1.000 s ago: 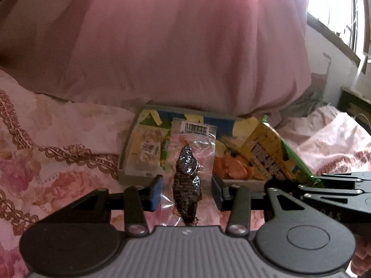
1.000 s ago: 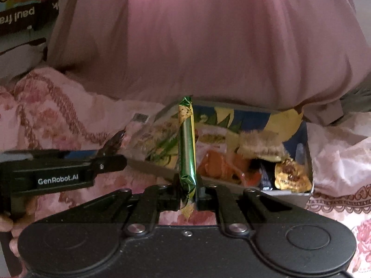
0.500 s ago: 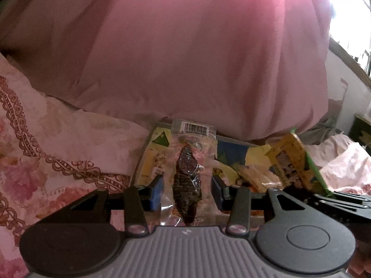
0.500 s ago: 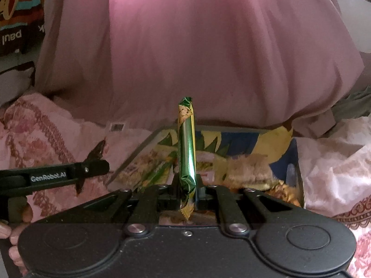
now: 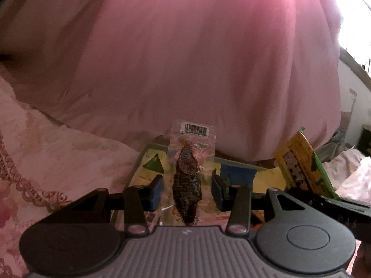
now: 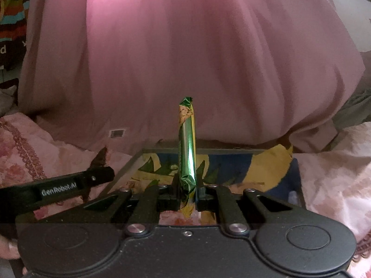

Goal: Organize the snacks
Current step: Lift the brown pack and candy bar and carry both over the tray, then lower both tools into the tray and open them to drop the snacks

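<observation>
We have the left tool (image 5: 186,191) gripping a clear packet (image 5: 189,162), the right tool (image 6: 187,194) clamped tight on a green bar (image 6: 186,148); neither is in the tray (image 6: 231,151) yet (its contents are hidden).

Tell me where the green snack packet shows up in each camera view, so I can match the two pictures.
Left wrist view: green snack packet at the right edge, tilted, above the other hand-held gripper.
Right wrist view: same packet dead centre, upright, seen edge-on.
Shared landmark: the colourful box behind it.
</observation>
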`<state>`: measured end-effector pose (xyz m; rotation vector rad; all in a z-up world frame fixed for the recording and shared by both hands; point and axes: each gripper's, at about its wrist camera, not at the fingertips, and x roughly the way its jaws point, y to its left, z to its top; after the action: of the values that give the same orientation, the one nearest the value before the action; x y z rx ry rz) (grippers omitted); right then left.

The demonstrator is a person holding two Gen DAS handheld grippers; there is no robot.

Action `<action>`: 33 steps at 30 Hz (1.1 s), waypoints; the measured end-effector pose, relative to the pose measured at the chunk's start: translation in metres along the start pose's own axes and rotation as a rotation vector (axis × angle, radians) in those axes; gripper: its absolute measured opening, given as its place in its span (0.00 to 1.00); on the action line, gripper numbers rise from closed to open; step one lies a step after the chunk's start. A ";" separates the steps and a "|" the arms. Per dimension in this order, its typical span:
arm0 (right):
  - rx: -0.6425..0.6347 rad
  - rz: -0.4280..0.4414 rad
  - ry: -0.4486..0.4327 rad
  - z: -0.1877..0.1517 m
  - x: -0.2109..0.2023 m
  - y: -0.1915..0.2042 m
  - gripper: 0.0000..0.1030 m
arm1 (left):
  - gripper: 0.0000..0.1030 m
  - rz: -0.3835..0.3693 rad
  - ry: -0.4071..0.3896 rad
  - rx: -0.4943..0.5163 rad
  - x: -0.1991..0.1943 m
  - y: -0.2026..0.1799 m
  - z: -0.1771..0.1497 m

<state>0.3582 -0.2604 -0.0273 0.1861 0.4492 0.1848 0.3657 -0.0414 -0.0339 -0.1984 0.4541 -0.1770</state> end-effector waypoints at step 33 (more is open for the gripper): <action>-0.047 -0.093 0.125 -0.034 0.035 -0.004 0.12 | 0.47 0.019 0.193 0.139 0.052 -0.017 -0.042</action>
<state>0.3745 -0.2522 -0.0726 0.1078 0.5763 0.1161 0.3910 -0.0756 -0.0885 -0.0404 0.6335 -0.2097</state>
